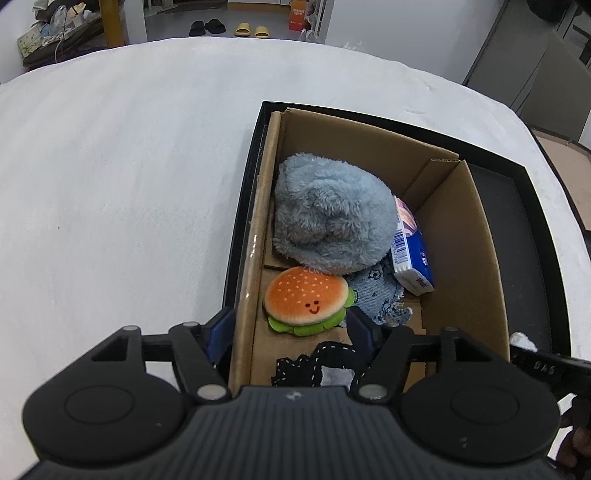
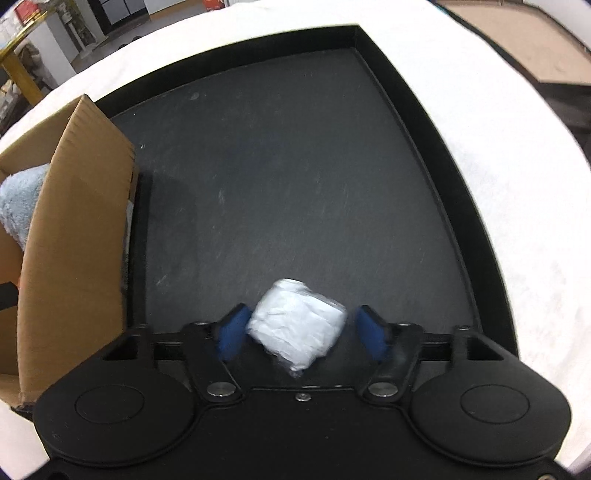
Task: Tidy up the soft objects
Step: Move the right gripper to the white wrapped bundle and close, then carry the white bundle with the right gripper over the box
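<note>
Right gripper over black tray, jaws open, white soft packet between pads, not squeezed. Best: centre packet, squeeze gently, lift straight up, clear wall of cardboard box. Left gripper open, empty, over burger plush in box.

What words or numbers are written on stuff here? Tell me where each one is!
"DAS": on the black bar at the right edge of the left wrist view.
Blue tissue pack: barcode and logo, too small to read.
Orange box far back: print too blurred.
</note>
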The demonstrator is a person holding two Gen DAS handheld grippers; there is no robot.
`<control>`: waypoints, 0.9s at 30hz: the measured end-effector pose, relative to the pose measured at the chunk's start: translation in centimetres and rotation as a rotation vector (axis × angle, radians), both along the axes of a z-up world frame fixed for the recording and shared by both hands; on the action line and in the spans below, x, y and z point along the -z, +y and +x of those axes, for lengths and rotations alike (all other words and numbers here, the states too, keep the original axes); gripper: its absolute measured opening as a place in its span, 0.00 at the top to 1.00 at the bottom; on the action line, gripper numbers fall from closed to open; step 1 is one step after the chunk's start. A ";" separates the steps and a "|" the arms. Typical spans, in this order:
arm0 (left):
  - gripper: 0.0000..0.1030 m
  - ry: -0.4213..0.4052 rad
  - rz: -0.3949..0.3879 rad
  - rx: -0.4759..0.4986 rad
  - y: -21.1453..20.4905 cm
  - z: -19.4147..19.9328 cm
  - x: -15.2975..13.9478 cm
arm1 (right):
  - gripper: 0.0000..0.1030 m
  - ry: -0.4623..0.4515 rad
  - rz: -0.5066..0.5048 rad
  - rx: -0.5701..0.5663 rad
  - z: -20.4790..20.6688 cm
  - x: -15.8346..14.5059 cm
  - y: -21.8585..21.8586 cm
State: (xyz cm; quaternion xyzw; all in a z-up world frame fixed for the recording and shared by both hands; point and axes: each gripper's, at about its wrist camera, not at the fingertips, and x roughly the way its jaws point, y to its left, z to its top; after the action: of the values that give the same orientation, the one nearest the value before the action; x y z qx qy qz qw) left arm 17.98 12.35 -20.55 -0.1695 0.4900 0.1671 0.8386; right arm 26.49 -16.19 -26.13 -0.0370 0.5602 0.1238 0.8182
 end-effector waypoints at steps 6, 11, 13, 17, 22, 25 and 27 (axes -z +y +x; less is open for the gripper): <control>0.37 0.008 0.013 0.001 -0.1 0.3 0.1 | 0.48 -0.006 0.042 0.007 0.6 0.0 -1.0; 0.37 0.011 0.018 0.001 -0.2 0.4 0.1 | 0.48 -0.014 0.051 0.026 0.6 0.0 -1.7; 0.37 0.011 0.018 0.001 -0.2 0.4 0.1 | 0.48 -0.023 0.054 0.029 0.3 -0.7 -1.8; 0.37 0.008 0.015 0.001 -0.1 0.4 0.1 | 0.48 -0.040 0.057 0.031 0.6 -1.3 -1.9; 0.37 0.005 0.009 0.005 0.0 0.3 0.0 | 0.48 -0.066 0.059 0.029 0.6 -2.7 -1.9; 0.37 -0.002 0.001 0.010 0.2 0.0 -0.1 | 0.48 -0.076 0.067 0.025 0.6 -3.2 -1.8; 0.37 -0.005 -0.003 0.014 0.4 -0.1 -0.1 | 0.48 -0.086 0.073 0.023 0.5 -3.7 -1.7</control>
State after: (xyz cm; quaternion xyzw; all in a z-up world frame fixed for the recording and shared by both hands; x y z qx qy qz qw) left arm 17.88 12.72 -20.40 -0.1678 0.4895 0.1599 0.8406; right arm 26.99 -17.89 -22.39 -0.0060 0.5203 0.1333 0.8435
